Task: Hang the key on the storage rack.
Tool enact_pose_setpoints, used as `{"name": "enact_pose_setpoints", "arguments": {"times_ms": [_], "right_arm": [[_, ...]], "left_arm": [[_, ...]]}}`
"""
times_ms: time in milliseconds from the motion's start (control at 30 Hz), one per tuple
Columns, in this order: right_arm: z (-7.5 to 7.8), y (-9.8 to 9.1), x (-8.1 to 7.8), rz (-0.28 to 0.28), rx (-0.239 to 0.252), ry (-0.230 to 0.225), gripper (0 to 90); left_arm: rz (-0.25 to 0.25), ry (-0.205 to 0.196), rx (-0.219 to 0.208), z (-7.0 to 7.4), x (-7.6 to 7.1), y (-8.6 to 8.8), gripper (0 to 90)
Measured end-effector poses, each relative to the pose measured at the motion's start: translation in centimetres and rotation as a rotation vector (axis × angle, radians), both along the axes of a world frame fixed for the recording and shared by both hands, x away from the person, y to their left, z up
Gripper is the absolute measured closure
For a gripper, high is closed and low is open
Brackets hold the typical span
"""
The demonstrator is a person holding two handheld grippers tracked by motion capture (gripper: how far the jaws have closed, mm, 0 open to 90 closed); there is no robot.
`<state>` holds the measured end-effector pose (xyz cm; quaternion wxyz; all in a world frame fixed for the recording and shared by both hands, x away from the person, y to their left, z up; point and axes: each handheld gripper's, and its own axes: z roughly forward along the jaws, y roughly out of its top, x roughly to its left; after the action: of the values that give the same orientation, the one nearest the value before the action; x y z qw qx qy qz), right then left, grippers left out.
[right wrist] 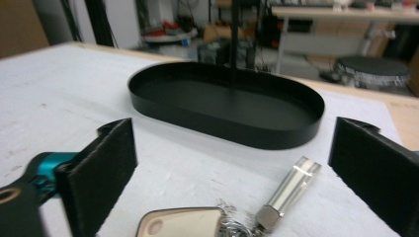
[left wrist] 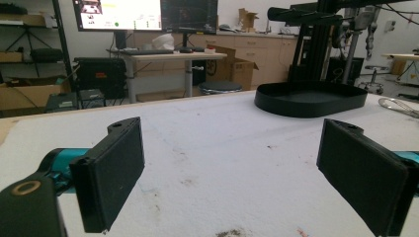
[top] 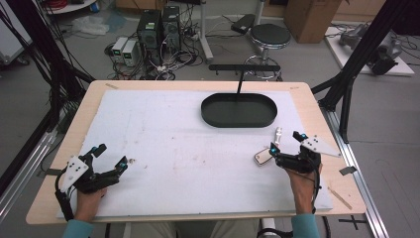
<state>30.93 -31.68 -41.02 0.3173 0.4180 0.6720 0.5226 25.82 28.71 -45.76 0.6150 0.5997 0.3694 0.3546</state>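
Wooden table (top: 317, 106) with a white foam mat (top: 168, 148) over most of it; mat is scuffed and spotted. Black oval tray (top: 238, 110) sits on the far right part of the mat, with a black T-shaped stand (top: 242, 70) rising at its back edge. Room behind: grey floor, two PC towers (top: 158, 27), cable tangle, round stool (top: 269, 35), cardboard box top right, black frame struts at both sides.

My left gripper (top: 113, 159) rests on the near left of the mat, jaws wide apart, nothing between them. My right gripper (top: 286, 142) is near right, jaws also spread wide, straddling the key bunch (top: 267, 151) without clamping it.

Key bunch lies on the mat just in front of the tray, apart from it: a flat pale fob (right wrist: 180, 224), a metal ring cluster, and a silvery cylindrical piece (right wrist: 289, 192), maybe a USB stick or a torch, too blurred to call.

View differences: the high view gives the layout and both my hands (top: 91, 196). The right gripper view shows the bunch's parts up close and the tray's inside wall (right wrist: 232, 121). The left gripper view shows monitors (left wrist: 146, 14) and a desk at the back of the room, the tray (left wrist: 311, 98) side-on, and something wiry and metallic (left wrist: 398, 106) at its far right edge.
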Motion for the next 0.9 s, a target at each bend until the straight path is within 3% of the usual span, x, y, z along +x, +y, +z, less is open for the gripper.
{"name": "enact_pose_setpoints", "arguments": {"times_ms": [67,100,133,300,467,500,533,600,667,733,767,900], "right_arm": [[0.9,0.0,0.6,-0.007,-0.018,0.041,4.7],[0.9,0.0,0.6,-0.007,-0.018,0.041,4.7],[1.7,0.1,1.2,-0.023,-0.041,0.076,4.7],[2.8,0.3,2.8,-0.062,-0.092,0.186,4.7],[3.2,0.2,4.1,-0.087,-0.115,0.281,5.8],[3.2,0.2,4.1,-0.087,-0.115,0.281,5.8],[3.2,0.2,4.7,-0.110,-0.131,0.335,6.4],[3.2,0.2,5.1,-0.131,-0.138,0.373,7.4],[3.3,0.2,5.5,-0.148,-0.146,0.416,14.8],[3.3,0.2,5.6,-0.147,-0.145,0.429,15.3],[3.2,0.3,6.1,-0.158,-0.157,0.471,15.2],[3.0,0.5,6.9,-0.180,-0.167,0.551,15.2]], "left_arm": [[0.000,-0.002,0.000,0.0,0.0,0.0,11.3],[0.000,-0.001,0.000,0.0,0.0,0.0,11.3],[-0.001,-0.001,0.000,0.0,0.0,0.0,11.3],[-0.002,-0.001,-0.002,0.0,0.0,0.0,11.3],[-0.002,0.005,-0.002,0.0,0.1,0.0,11.3],[-0.002,0.005,-0.002,0.0,0.1,0.0,11.3],[-0.003,0.006,0.000,0.0,0.1,0.0,11.3],[-0.004,0.006,0.001,0.0,0.1,0.0,11.4],[-0.002,0.009,-0.002,0.0,0.1,0.0,11.3],[-0.003,0.017,-0.007,0.0,0.2,0.0,11.3],[-0.002,0.020,-0.009,0.0,0.2,0.0,11.3],[-0.002,0.019,-0.005,0.0,0.2,0.0,11.3]]}}
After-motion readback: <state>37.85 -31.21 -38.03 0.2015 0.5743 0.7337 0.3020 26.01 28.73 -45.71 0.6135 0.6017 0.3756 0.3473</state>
